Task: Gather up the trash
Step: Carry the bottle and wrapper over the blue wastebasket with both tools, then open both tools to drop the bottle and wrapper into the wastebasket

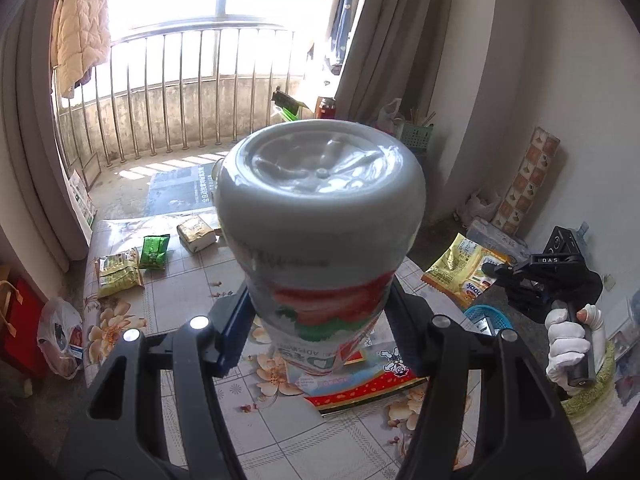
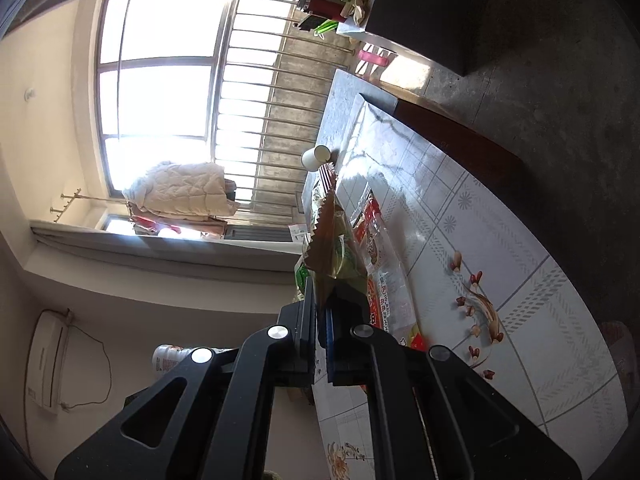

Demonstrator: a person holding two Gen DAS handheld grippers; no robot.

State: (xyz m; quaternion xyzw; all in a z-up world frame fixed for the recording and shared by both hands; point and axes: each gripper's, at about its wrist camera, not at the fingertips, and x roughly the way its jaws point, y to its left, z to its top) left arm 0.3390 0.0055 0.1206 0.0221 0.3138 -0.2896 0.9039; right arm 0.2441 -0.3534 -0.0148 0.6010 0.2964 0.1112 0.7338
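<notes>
Mid-collection: both of your hands are loaded, nothing binned yet as far as these views show.

Left gripper (image 1: 320,312): jaws clamped on the label band of a white plastic bottle (image 1: 320,216), one jaw on each side. The bottle juts straight out ahead of the gripper, base end toward the window, clear of the worktop (image 1: 168,304) below it.

Right gripper (image 2: 320,312): jaws together, pinching the edge of a yellow snack wrapper (image 2: 326,248). In the left wrist view the same wrapper (image 1: 460,268) hangs out ahead of the right gripper (image 1: 496,270), off the worktop; your gloved hand (image 1: 572,344) is on the handle behind it.

Left behind on the worktop, beyond and left of the left gripper: a yellow-green packet (image 1: 118,274), a green packet (image 1: 154,252), a cream packet (image 1: 196,234). Directly under the bottle lies a red-bordered wrapper (image 1: 360,388). A paper cup (image 2: 316,158) lies at the far end, past the right gripper's tip.

Next move, my read: carry both items to the trash container and release. A blue basket (image 1: 488,318) sits below the right gripper. It may be the target, but it's mostly hidden, so I can't confirm. Keep the bottle grip firm; it's round and held near one end. Then come back for the packets.
</notes>
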